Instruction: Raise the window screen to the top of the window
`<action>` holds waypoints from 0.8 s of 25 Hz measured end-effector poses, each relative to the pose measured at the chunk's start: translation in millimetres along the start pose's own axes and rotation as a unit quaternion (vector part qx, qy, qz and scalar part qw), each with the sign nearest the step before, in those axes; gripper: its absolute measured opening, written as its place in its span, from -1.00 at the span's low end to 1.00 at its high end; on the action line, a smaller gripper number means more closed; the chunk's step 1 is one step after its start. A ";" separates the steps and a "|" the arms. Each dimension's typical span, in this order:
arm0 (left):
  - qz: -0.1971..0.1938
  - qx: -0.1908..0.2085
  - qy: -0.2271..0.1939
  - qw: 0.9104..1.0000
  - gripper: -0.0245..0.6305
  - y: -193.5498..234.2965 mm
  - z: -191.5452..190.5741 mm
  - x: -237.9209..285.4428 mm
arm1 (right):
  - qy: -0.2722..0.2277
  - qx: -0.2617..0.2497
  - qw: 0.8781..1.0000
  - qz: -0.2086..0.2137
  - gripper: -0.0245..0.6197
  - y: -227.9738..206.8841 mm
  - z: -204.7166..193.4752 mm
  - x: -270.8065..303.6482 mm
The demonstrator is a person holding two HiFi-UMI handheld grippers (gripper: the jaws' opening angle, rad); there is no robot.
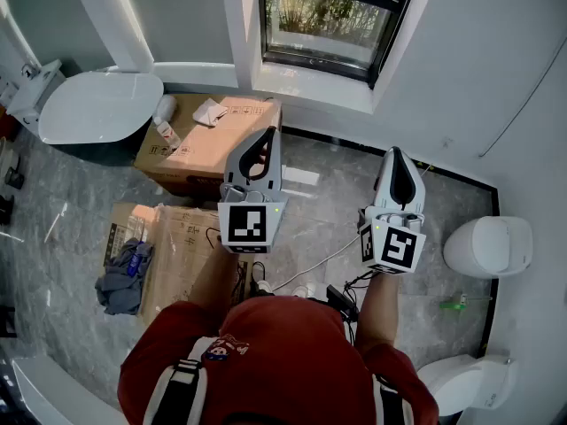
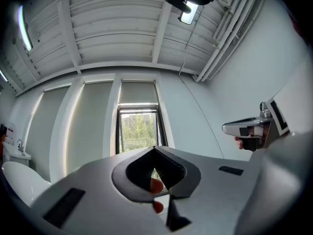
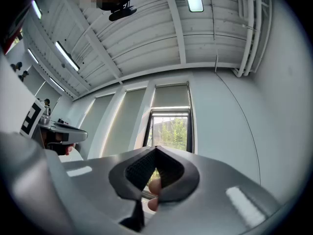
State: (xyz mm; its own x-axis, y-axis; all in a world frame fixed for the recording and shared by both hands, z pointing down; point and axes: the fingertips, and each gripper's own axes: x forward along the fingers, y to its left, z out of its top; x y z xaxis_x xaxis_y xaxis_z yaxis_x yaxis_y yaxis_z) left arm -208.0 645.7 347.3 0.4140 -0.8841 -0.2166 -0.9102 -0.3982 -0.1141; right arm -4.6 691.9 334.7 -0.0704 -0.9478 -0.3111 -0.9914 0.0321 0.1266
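Both claws were shut, pads together, nothing between them. Left claw [image 2: 155,148] and right claw [image 3: 155,149] were held side by side in front of me, well apart from each other, tips aimed at the window and tilted slightly up.

Window screen [image 1: 323,20] sat in the dark-framed window [image 1: 384,38] on the far wall, above the white sill [image 1: 310,91]. It was well ahead of both claws, and neither touched it. Green foliage showed through the pane. A horizontal bar crossed the frame near the top of the head view; couldn't tell if that was the screen's edge, so couldn't tell how far up the screen was. In both gripper views a pale panel [image 2: 138,92] sat directly above the open pane.

Around me:
- Grey marble floor [image 1: 337,193].
- Cardboard box [image 1: 213,144] below the sill, left of the left claw, with a crumpled white wad [image 1: 210,112] and a small white bottle [image 1: 165,127] on top.
- Second cardboard box [image 1: 177,246] nearer me, with a grey cloth [image 1: 124,277] at its left edge.
- White toilet [image 1: 97,104], lid down, at far left, just beside the first box.
- White rounded fixture [image 1: 487,246] against the right wall.
- White cable [image 1: 310,268] on the floor between my arms.
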 end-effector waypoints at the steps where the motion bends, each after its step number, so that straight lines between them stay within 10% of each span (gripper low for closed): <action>1: 0.000 0.000 0.000 1.000 -0.91 -2.5 0.2 -0.9 | 0.000 0.000 1.000 0.000 -0.90 -1.6 -0.3 -1.7; 20: -0.014 -0.007 0.026 1.000 -0.91 -77.9 -11.9 -5.7 | 0.017 0.030 0.999 -0.010 -0.90 -57.6 -21.1 -43.2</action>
State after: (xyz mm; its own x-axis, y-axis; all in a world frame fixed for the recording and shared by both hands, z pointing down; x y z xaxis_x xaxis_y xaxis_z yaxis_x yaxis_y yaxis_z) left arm -139.6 678.8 369.0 0.4391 -0.8837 -0.1623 -0.8981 -0.4268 -0.1059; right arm 57.8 724.3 360.7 -0.0479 -0.9587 -0.2803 -0.9975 0.0312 0.0637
